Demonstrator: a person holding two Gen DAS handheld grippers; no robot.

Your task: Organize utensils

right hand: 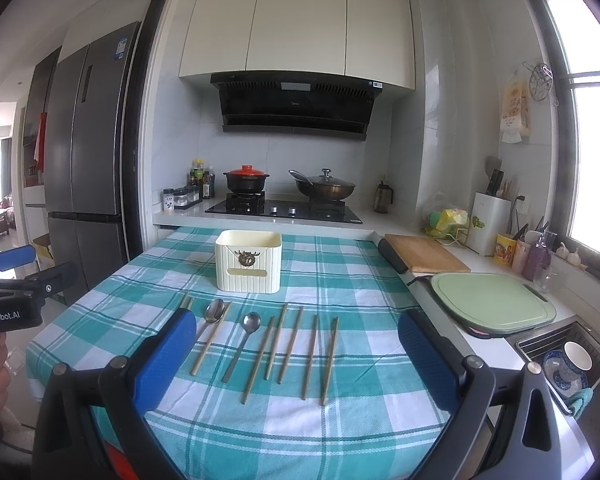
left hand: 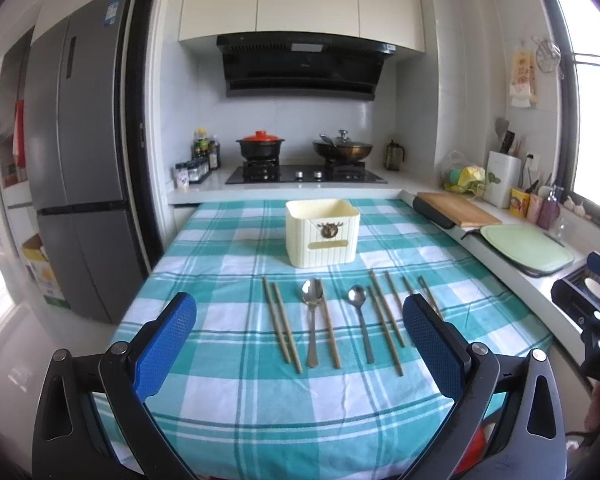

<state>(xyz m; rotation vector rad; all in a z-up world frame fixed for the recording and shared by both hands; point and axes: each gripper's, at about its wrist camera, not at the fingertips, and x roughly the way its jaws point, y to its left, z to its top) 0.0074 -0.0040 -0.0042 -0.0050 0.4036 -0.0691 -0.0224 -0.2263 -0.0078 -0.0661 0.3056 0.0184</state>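
A cream utensil holder [left hand: 322, 232] stands upright on the teal checked tablecloth [left hand: 236, 380]; it also shows in the right wrist view [right hand: 248, 261]. In front of it lie two metal spoons [left hand: 312, 320] [left hand: 360, 320] and several brown chopsticks [left hand: 282, 322] in a row, also in the right wrist view [right hand: 216, 334] [right hand: 242, 344] [right hand: 290, 344]. My left gripper [left hand: 300, 320] is open and empty, above the table's near edge. My right gripper [right hand: 298, 340] is open and empty, likewise held back from the utensils.
A counter runs along the right with a wooden board [right hand: 426, 254], a green cutting board [right hand: 492, 302] and a sink with dishes [right hand: 568, 364]. A stove with pots [left hand: 304, 160] is behind the table. A fridge [left hand: 80, 140] stands left.
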